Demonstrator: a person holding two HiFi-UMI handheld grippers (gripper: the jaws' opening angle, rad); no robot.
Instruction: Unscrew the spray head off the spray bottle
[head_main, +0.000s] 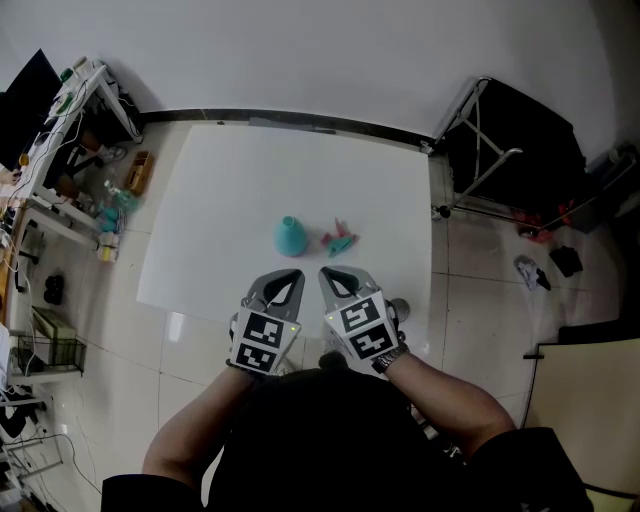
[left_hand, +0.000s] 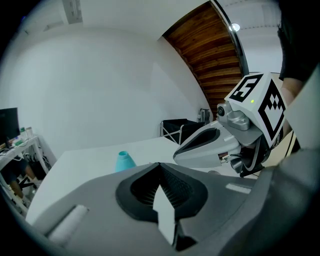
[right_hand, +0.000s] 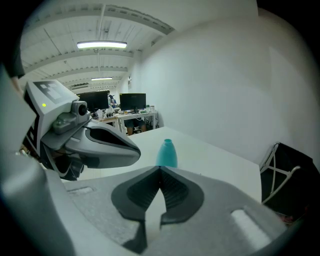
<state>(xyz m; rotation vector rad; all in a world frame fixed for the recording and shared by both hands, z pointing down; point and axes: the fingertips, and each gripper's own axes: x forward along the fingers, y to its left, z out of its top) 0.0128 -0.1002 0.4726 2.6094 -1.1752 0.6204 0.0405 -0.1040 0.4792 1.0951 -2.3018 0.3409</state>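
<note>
Grey ribbed pads on my left gripper are shut flat on each other with nothing in them. Same deal with my right gripper, closed and empty. Both sit side by side at the near edge of the white table.

Reply: ok so where's the bottle from there?

Me: Straight ahead of the left tips, out of reach, around the middle of the table. The teal spray bottle stands upright, long axis vertical, with a fat base tapering to a bare open neck. The spray head, pink and teal, lies on its side just beside it to the right. It's more in line with my right gripper and isn't touching the bottle as far as I can tell. So I reckon the unscrewing's done. Any next reach would be forward, left hand for the bottle.
</note>
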